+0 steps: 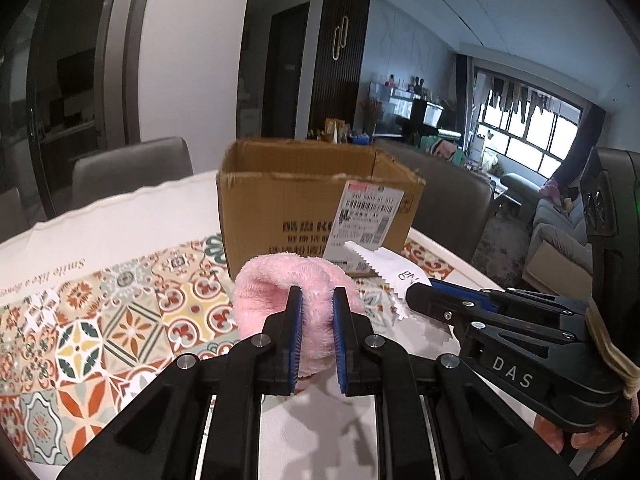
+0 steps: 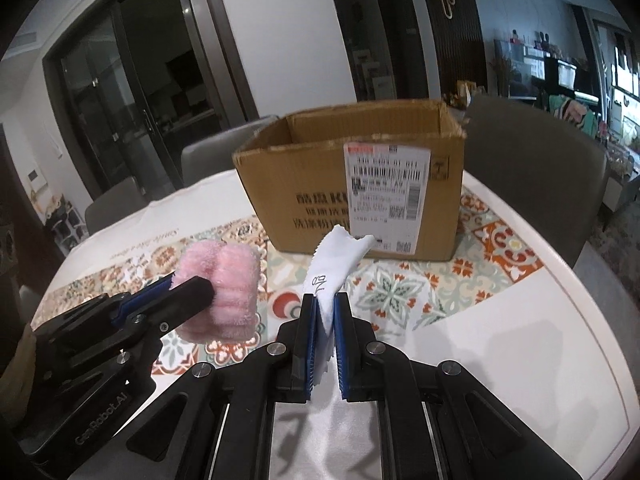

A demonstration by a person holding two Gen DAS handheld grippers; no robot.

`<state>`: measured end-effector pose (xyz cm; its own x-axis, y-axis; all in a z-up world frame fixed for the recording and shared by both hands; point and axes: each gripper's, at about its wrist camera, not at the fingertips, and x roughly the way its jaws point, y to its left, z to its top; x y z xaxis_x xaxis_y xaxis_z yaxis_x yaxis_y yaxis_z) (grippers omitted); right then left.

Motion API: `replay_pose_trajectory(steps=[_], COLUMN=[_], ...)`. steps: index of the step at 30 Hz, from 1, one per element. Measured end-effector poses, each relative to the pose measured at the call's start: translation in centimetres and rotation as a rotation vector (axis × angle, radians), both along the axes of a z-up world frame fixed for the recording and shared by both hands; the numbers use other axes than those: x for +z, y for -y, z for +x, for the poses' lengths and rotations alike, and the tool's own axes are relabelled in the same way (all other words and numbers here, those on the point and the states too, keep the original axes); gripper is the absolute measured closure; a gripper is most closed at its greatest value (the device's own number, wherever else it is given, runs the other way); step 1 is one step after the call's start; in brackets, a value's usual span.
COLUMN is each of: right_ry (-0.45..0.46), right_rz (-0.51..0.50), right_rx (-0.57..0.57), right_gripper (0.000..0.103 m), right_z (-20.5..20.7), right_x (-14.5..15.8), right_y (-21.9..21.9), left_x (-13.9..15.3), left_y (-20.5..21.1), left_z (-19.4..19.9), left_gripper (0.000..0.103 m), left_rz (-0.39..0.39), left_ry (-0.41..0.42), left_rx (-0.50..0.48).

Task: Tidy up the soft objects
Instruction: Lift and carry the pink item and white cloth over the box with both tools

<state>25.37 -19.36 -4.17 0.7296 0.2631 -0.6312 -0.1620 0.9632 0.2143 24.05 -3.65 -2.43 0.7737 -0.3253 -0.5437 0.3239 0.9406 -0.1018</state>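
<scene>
My left gripper [image 1: 316,294] is shut on a fluffy pink cloth roll [image 1: 280,288], held above the patterned tablecloth; the roll [image 2: 224,288] and the left gripper [image 2: 188,282] also show at the left of the right wrist view. My right gripper [image 2: 325,300] is shut on a thin white cloth [image 2: 334,268] with zigzag edges and black marker writing, its top flopping forward. That white cloth [image 1: 384,268] sticks out from the right gripper [image 1: 414,294] in the left wrist view. An open cardboard box [image 1: 316,208] [image 2: 352,184] stands just behind both cloths.
The table [image 2: 520,340] has a white rim and a colourful tile-pattern cloth [image 1: 100,320]. Grey chairs [image 1: 132,166] [image 2: 532,152] stand behind the box. A living room with a sofa [image 1: 560,232] lies to the right.
</scene>
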Motion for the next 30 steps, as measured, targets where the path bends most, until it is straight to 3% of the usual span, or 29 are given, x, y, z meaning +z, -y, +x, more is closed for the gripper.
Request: replay_pose_trajectory(steps=[17, 30], right_ry=[0.184, 0.285], right_rz=[-0.011, -0.019], right_rx=[-0.001, -0.013], right_gripper=[0.093, 0.093], right_z=[-1.6, -0.6], right_x=[6.3, 9.6], right_y=[0.4, 0.9], left_x=[5.5, 8.8], left_y=[0.1, 0.9], left_z=[-1.0, 0.8], left_gripper=[0.088, 0.088], left_rz=[-0.014, -0.004], left_ry=[0.153, 0.262], left_rx=[0.007, -0.005])
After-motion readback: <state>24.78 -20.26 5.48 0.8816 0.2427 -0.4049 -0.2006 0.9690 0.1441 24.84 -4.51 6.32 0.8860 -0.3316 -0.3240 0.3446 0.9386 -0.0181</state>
